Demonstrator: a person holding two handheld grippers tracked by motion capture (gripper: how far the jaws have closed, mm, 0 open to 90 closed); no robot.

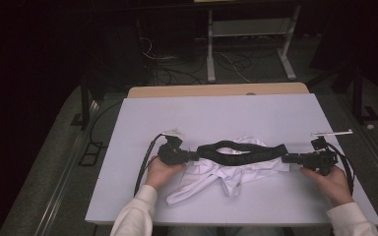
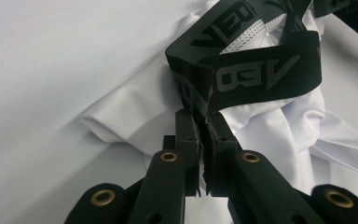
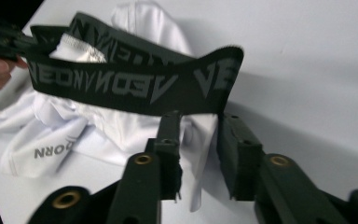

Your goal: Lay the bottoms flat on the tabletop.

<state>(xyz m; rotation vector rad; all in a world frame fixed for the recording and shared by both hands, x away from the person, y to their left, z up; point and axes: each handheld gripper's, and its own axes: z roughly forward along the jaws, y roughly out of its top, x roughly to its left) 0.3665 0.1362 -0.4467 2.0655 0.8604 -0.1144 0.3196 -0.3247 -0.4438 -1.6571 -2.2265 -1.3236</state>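
White underwear [image 1: 226,172] with a black elastic waistband [image 1: 241,151] lies near the middle of the white table [image 1: 226,115], closer to the person's edge, with bare surface on every side and most of it toward the far edge. Its fabric is thin, smooth and crumpled into soft folds; the waistband is a broad, matte woven strip with grey lettering, drawn out into a long flat loop between the two tools. At the loop's left end, the left gripper [image 2: 204,128] has its jaws pressed together on a bunched fold of waistband. At the other end, the right gripper [image 3: 200,140] has its jaws spread, the band's edge just above them and white cloth hanging between.
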